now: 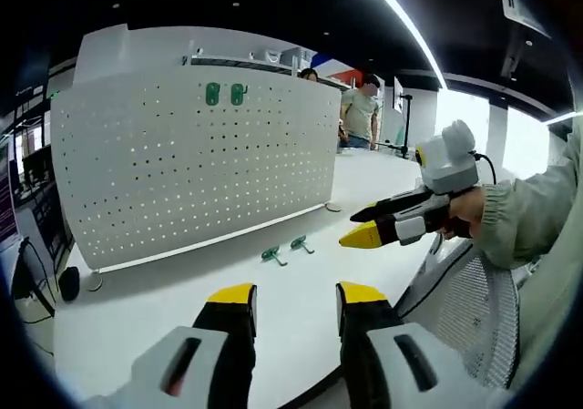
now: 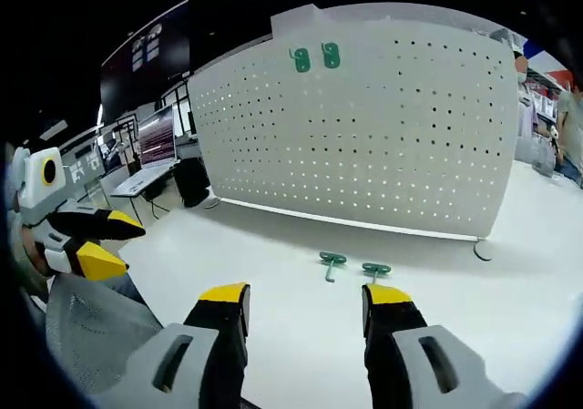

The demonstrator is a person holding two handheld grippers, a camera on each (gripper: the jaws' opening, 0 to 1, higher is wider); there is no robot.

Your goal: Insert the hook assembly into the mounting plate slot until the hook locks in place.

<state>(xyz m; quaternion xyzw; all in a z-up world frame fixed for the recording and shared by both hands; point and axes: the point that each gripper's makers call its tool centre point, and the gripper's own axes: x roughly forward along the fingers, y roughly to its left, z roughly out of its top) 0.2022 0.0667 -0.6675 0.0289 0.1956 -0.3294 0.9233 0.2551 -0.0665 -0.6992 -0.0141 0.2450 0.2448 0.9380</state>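
A: What is nearest in the left gripper view?
B: The left hand-held gripper (image 1: 293, 301), jaws spread apart with nothing between them, above the white table (image 1: 164, 309).

A: And the other one?
B: The right hand-held gripper (image 2: 305, 304) is just as wide open and empty. It also enters the left gripper view from the right, held by a hand (image 1: 466, 210) in a pale sleeve (image 1: 528, 210), above a mesh chair back (image 1: 481, 313).

A: Where are the hooks?
B: Two green hooks (image 2: 351, 267) lie loose on the table, side by side, ahead of both grippers. Behind them stands the white pegboard (image 2: 383, 145), upright, with two more green hooks (image 2: 315, 58) mounted near its top edge.

A: Beyond that?
B: A person (image 1: 360, 110) stands past the pegboard's far end.
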